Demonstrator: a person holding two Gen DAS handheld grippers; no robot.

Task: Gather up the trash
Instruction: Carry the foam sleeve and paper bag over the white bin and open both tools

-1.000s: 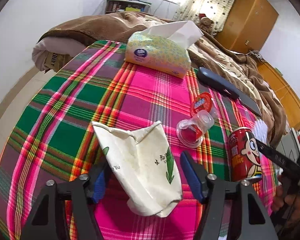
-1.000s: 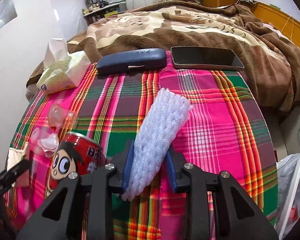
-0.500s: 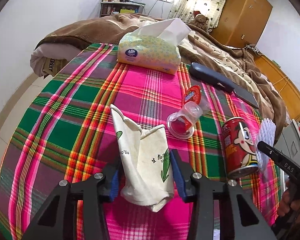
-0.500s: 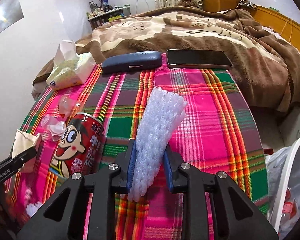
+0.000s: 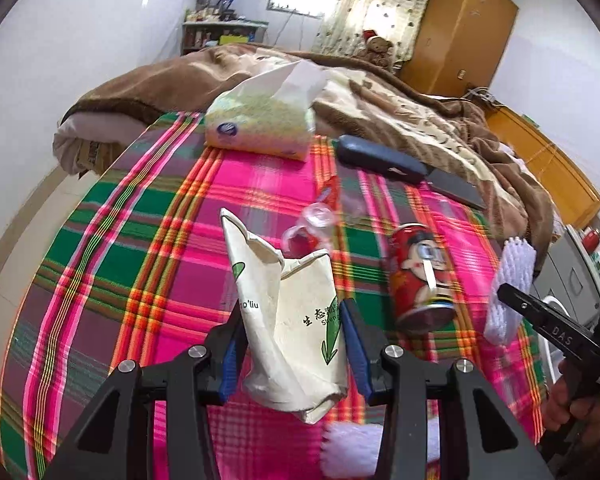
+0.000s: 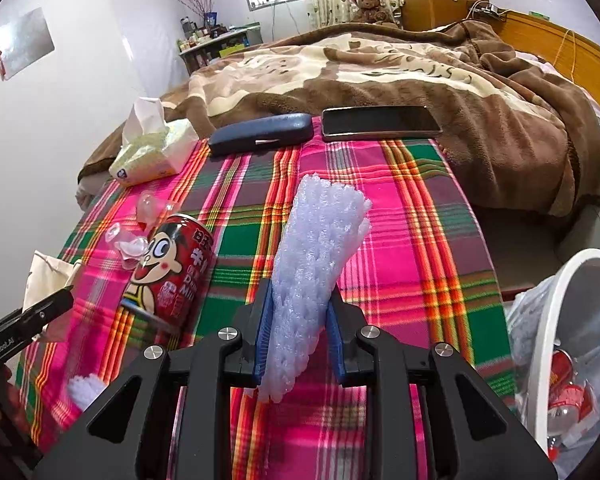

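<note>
My left gripper [image 5: 290, 334] is shut on a crumpled cream paper bag [image 5: 290, 312] with green print, lifted off the plaid cloth [image 5: 140, 240]. Between the blue pads of my right gripper [image 6: 299, 334], a white foam net sleeve [image 6: 316, 264] is pinched and held above the cloth. A red drink can [image 5: 418, 276] [image 6: 172, 268] lies between the two grippers. Clear plastic cups [image 5: 316, 224] [image 6: 130, 240] lie behind it. Another scrap of white foam [image 5: 352, 446] [image 6: 84, 390] rests near the front edge.
A tissue pack [image 5: 260, 128], a dark blue case [image 6: 260, 134] and a phone [image 6: 380, 124] lie at the far side by a brown blanket [image 6: 460, 80]. A white bin [image 6: 540, 340] with a clear liner and red trash stands low at the right.
The left gripper closed on the paper bag and raised it off the cloth. The right gripper lifted the foam sleeve and drew back, bringing the bin into view.
</note>
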